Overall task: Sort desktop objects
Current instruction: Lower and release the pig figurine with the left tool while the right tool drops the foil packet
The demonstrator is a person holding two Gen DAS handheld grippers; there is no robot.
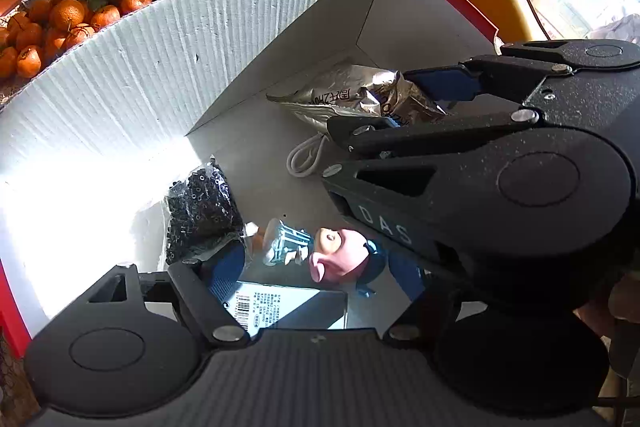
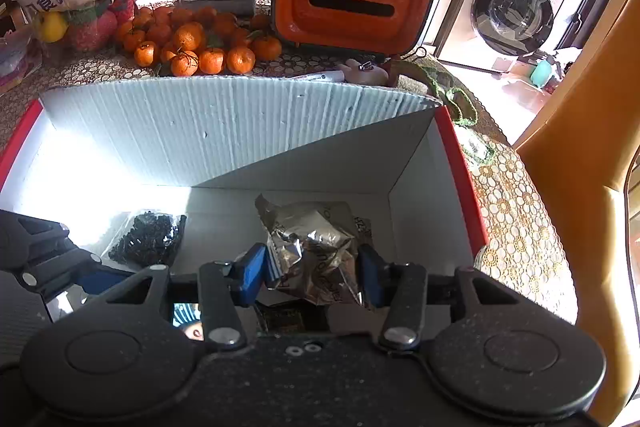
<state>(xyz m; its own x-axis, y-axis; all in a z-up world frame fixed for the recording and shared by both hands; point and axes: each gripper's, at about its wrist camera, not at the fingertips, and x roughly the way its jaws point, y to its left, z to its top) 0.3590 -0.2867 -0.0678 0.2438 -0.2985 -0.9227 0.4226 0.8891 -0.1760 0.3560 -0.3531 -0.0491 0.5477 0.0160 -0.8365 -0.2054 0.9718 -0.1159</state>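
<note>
Foil packet (image 2: pixel 316 255) is bracketed in the box (image 2: pixel 224 131) by the spread right tool (image 2: pixel 312 273); a centred squeeze is advised.

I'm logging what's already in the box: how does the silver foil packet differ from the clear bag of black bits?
The silver foil packet is shiny, opaque, crumpled and printed; the bag of black bits is transparent and shows dark small pieces. The packet sits between the right tool's blue pads, while the bag lies apart from it, toward the sunlit side. Both rest inside the white box.
</note>
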